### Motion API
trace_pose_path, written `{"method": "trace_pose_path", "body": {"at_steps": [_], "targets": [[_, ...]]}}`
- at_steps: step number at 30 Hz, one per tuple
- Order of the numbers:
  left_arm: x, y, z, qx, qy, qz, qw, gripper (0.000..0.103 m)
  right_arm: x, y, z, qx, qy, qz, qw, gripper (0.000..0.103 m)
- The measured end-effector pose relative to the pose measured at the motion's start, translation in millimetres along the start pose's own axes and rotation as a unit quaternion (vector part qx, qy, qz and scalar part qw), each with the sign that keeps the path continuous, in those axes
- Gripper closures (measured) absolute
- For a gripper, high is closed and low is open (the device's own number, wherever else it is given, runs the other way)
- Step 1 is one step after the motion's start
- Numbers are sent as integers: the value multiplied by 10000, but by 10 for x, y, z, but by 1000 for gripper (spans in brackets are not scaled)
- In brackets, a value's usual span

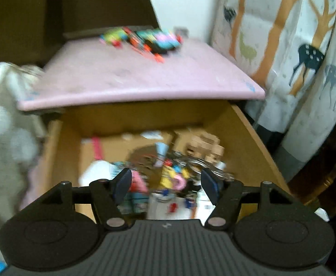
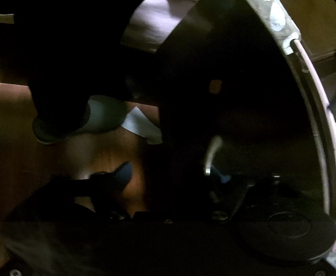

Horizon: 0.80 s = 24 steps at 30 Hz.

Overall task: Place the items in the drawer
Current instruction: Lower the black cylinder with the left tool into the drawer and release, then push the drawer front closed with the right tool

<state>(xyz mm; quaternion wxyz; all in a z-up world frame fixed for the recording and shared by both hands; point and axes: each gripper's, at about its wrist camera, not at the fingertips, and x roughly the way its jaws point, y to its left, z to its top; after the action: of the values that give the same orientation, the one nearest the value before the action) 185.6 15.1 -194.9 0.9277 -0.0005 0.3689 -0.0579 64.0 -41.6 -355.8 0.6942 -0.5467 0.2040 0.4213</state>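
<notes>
In the left wrist view a wooden drawer [image 1: 255, 135] stands pulled out under a pink tabletop [image 1: 131, 78]. It holds a blurred jumble of colourful small items [image 1: 165, 174] and a cardboard piece. More colourful items [image 1: 142, 38] lie at the back of the tabletop. My left gripper [image 1: 164, 182] is open and empty, just above the drawer's contents. In the right wrist view my right gripper [image 2: 172, 174] is open, low beside the dark drawer front [image 2: 237, 92], with a metal handle [image 2: 210, 154] close by its right finger.
A deer-print curtain [image 1: 306, 53] hangs to the right of the drawer. Grey spotted fabric [image 1: 4, 124] lies to the left. The right wrist view shows a brown wood floor [image 2: 29, 156], a foot in a grey slipper [image 2: 94, 117] and a white paper scrap [image 2: 140, 126].
</notes>
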Motion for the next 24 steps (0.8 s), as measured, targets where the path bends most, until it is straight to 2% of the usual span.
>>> {"method": "trace_pose_path", "body": {"at_steps": [2,4,10,15,20,24], "targets": [[-214,31,-108,101,-207,315,9992,37,-3,-4,19,35,44,-142,9999,60],[-417,36,-236,224,-401,582,9972,37,3,24,22,1,63,-288,9996,64],[-871,96,-543,119,-802,482,9955,37,5,89,55,-166,231,-690,9972,76],[-1002,115,-653,163,-997,454,9938,37,7,51,112,-84,408,-975,9944,98],[-1079,177,-689,45,-1167,436,9922,37,-6,10,169,28,536,-1276,9904,100],[-1090,249,-730,-113,-1148,415,9925,37,-21,-35,202,33,550,-1417,9884,103]]}}
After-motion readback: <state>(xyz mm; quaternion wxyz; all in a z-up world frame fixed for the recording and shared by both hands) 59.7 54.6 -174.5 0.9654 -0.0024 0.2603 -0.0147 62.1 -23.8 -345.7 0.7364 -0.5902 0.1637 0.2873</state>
